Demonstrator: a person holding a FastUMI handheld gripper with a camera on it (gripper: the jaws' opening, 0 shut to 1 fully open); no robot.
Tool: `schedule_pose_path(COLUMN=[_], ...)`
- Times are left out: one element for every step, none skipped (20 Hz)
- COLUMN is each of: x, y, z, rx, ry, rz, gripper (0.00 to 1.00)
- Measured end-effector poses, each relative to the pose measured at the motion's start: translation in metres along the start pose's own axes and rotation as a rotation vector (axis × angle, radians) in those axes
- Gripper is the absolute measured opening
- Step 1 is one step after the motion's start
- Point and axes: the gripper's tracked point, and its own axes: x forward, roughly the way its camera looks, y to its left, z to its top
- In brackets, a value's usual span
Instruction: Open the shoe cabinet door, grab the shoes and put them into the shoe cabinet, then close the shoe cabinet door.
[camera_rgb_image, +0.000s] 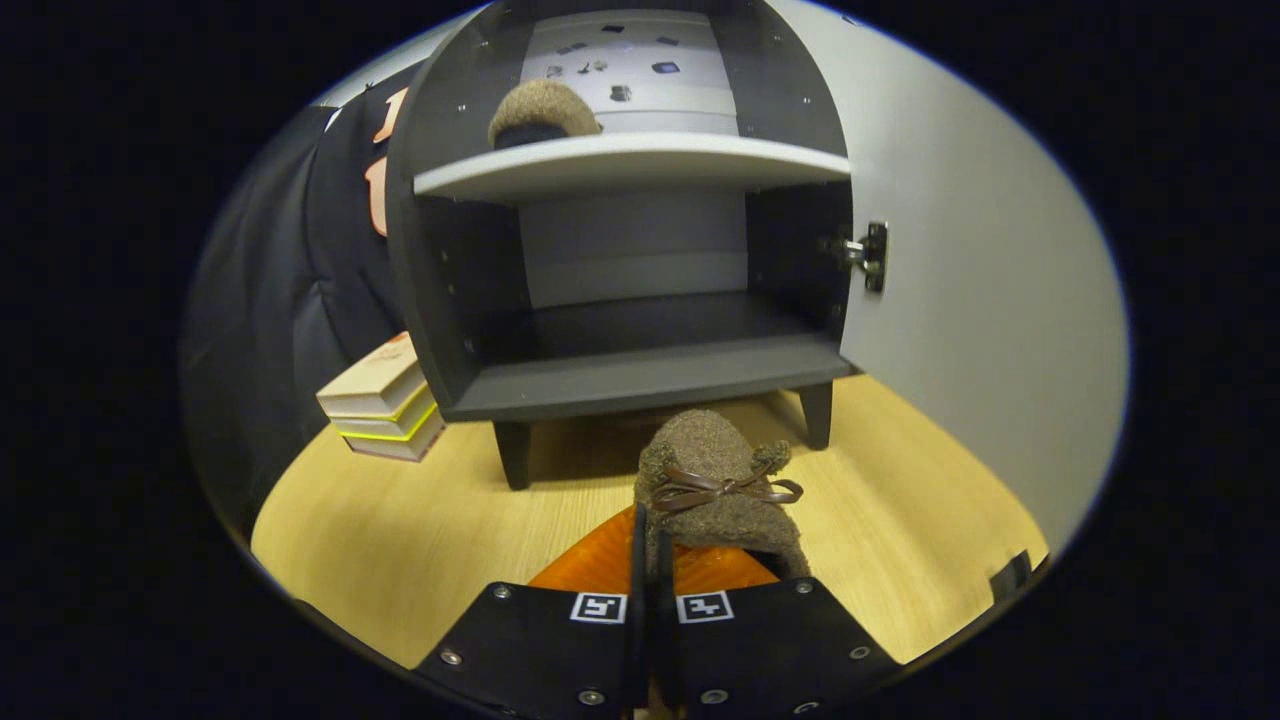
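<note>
Clenched gripper (650, 560) pinching brown slipper (715, 485) by its collar, at 6 o'clock below open cabinet (640, 375); thin hold, likely to slip or snag bottom ledge.

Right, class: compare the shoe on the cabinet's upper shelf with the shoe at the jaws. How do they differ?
The shelf shoe rests inside the cabinet on its upper shelf; the gripped shoe is outside, in front of the cabinet and above the wooden floor.
The shelf shoe lies free; the gripper has its jaws closed on the gripped shoe's rim.
The gripped shoe shows a brown bow; none is visible on the shelf shoe.
Both are brown and fuzzy.
</note>
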Motion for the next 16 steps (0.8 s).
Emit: schedule_pose_path(x=[-0.012,-0.024,-0.032,-0.042,-0.052,-0.061,-0.069,-0.075,-0.079,-0.081,-0.079,-0.077,-0.074,-0.069,-0.064,-0.057], y=[0.000,0.001,0.002,0.003,0.003,0.005,0.006,0.007,0.008,0.008,0.007,0.006,0.005,0.005,0.004,0.002], z=[0.020,0.040,0.058,0.077,0.095,0.114,0.133,0.150,0.166,0.181,0.194,0.205,0.215,0.224,0.231,0.239], rx=[0.004,0.004,-0.002,-0.022,-0.039,-0.045,-0.043,-0.044,-0.051,-0.064,-0.079,-0.092,-0.096,-0.097,-0.098,-0.102], ry=[-0.018,-0.035,-0.059,-0.076,-0.090,-0.108,-0.128,-0.146,-0.163,-0.182,-0.197,-0.204,-0.208,-0.207,-0.205,-0.204], rz=[-0.002,-0.004,-0.006,-0.005,-0.008,-0.007,-0.006,-0.004,-0.003,-0.002,-0.006,-0.012,-0.017,-0.015,-0.014,-0.012], gripper=[0.04,0.04,0.04,0.04,0.04,0.04,0.04,0.04,0.04,0.04,0.04,0.04,0.04,0.04,0.04,0.04])
